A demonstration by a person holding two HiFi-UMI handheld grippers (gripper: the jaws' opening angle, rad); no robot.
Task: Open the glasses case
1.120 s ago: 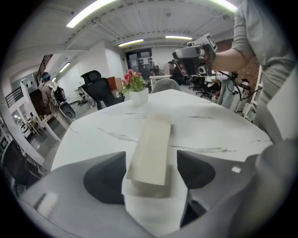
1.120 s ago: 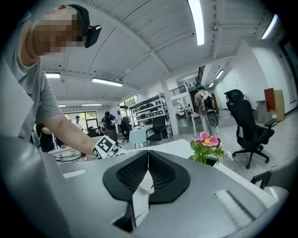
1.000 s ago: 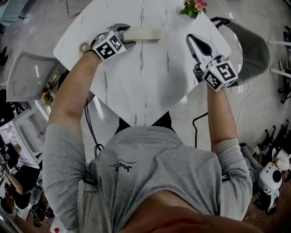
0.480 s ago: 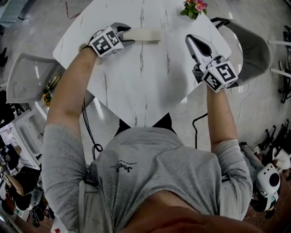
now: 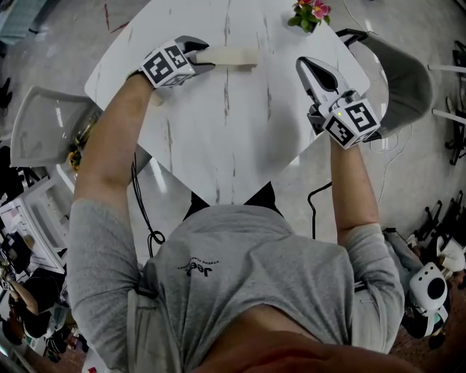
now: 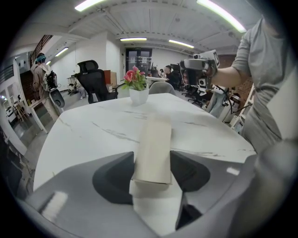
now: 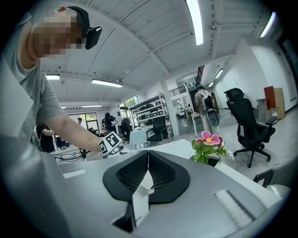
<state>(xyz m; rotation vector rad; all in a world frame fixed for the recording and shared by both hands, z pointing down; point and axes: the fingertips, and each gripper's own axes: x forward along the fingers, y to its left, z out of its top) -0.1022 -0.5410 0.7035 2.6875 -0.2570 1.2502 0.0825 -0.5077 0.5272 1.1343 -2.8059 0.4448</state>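
Cream glasses case (image 5: 229,56), one, on my marble table (image 5: 240,131).
Only the left gripper view shows left gripper (image 6: 152,162) closing onto it; right gripper (image 7: 148,158) pressed together, empty; one flowerpot (image 5: 309,12).

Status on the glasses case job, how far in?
Done: the left gripper is at the end of the glasses case, which lies flat on the table. In hand: its jaws are closing on that end, pads against both sides. Left: the case looks shut, lid not yet lifted. The right gripper, shut and empty, is well apart from the case.
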